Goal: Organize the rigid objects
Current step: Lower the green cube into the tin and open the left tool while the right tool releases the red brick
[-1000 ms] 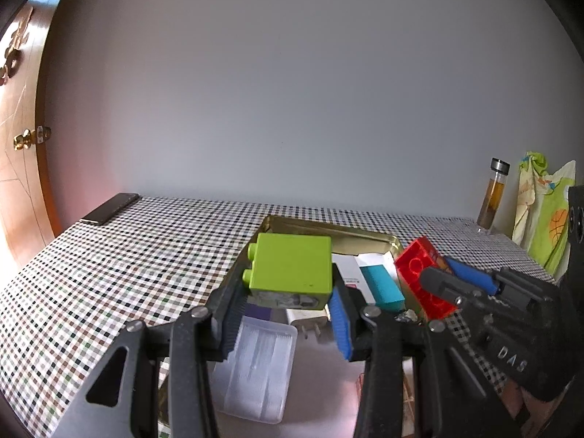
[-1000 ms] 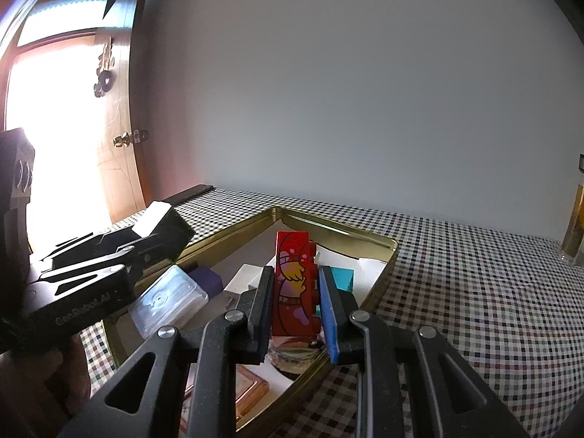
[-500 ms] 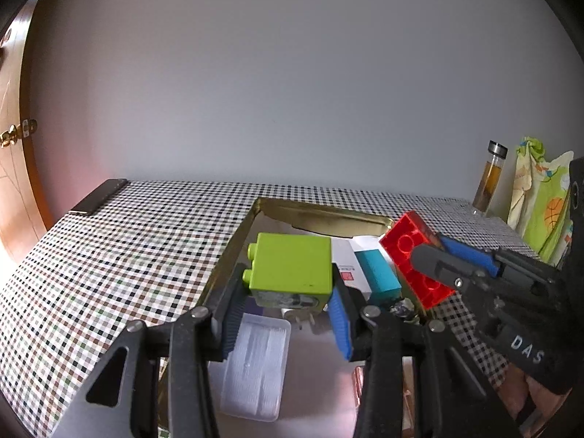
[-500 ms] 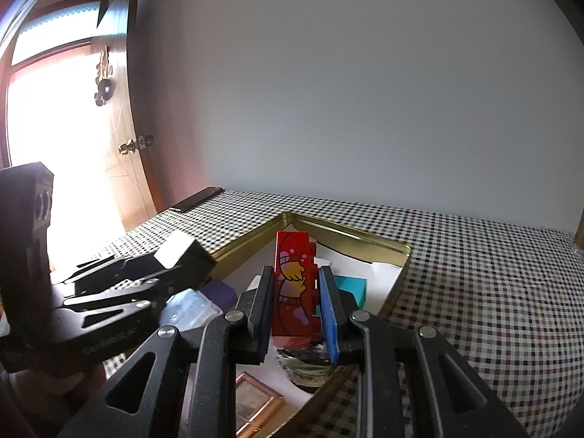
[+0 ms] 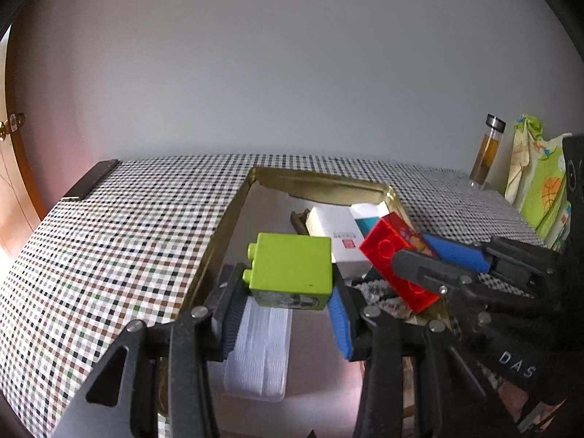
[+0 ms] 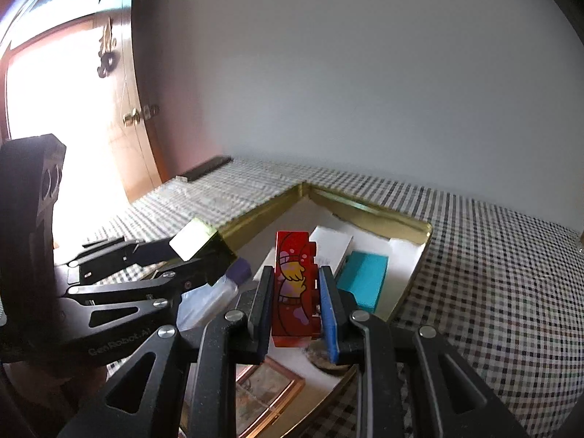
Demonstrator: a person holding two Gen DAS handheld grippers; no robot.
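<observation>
Grey wall behind; checked cloth covers the counter (image 5: 120,241), with a gold tin (image 5: 314,182) sitting toward its near edge.

Left tool (image 5: 288,303): closed on green block (image 5: 292,266), held in the air over the tin's left side, studs pointing left. Pads bear on the studded end and the opposite flat end.

Right tool (image 6: 296,304): closed on red block (image 6: 294,288), upright, printed face toward the camera, above the tin's near right part. From the left wrist view the red block tilts just beside the green one; cannot tell whether they touch.

Handling, judged: both blocks look like hollow moulded plastic, so light, stiff, not fragile. Faces are glossy and could slip or twist under a shallow pinch. Best hold is across two parallel flat sides, pads centred; the studded end gives an uneven seat.

Also in tin: white box (image 5: 335,230), teal box (image 6: 363,281), clear case (image 5: 259,350). Free floor shows at the tin's far left corner.
</observation>
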